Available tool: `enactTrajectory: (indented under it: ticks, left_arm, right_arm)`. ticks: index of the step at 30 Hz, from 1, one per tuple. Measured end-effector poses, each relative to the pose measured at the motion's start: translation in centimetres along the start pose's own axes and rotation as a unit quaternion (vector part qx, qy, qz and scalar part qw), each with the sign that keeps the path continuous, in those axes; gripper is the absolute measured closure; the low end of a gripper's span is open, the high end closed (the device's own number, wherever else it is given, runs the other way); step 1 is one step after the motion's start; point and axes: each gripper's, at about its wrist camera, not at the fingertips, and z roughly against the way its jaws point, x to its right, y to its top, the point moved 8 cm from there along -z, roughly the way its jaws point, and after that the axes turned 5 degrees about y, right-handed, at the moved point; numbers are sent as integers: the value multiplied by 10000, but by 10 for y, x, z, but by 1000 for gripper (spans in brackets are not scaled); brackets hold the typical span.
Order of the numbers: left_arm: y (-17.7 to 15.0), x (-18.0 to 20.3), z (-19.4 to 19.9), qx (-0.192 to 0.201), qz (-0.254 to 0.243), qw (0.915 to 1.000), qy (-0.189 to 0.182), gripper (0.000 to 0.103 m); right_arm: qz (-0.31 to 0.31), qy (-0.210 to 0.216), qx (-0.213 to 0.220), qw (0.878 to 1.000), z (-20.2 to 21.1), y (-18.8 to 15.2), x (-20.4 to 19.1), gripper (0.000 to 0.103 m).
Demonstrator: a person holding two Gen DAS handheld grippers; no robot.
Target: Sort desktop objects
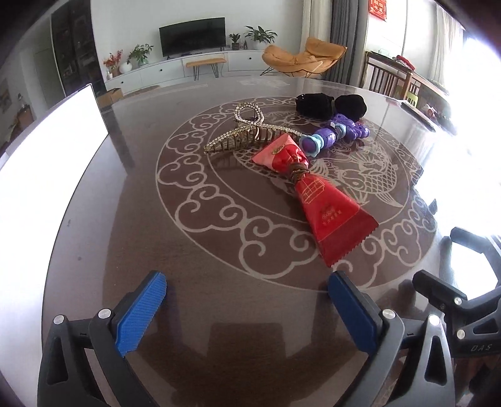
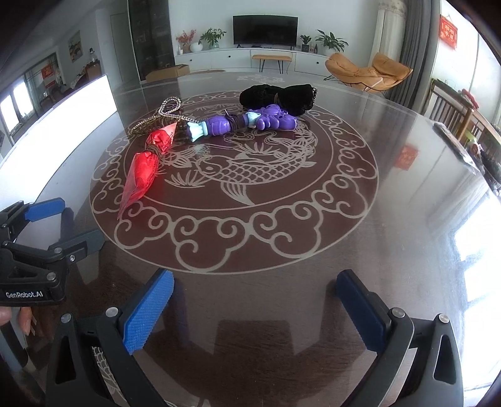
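Red foil packet [image 1: 325, 200] lies on the glossy patterned table [image 1: 188, 297] just ahead and right of the left gripper [image 1: 247, 310], jaws spread, nothing between; gold hair claw [image 1: 247, 133], purple toy [image 1: 332, 134] and black pouch [image 1: 332, 105] cluster beyond. Right-wrist view: right gripper [image 2: 255, 310] spread wide and empty, the packet [image 2: 147, 166] ahead to its left, the toy [image 2: 244, 123] and pouch [image 2: 278, 94] farther off at centre.

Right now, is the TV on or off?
Off: the TV screen is uniformly dark in both views, showing no picture.
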Motion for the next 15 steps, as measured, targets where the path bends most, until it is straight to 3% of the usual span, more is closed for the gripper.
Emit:
enactTrajectory:
  ticks: [15]
  left_arm:
    - [0,-6,0,-2,16,10000,4,0]
  right_arm:
    - [-1,1,-1,10000,0,0,0,0]
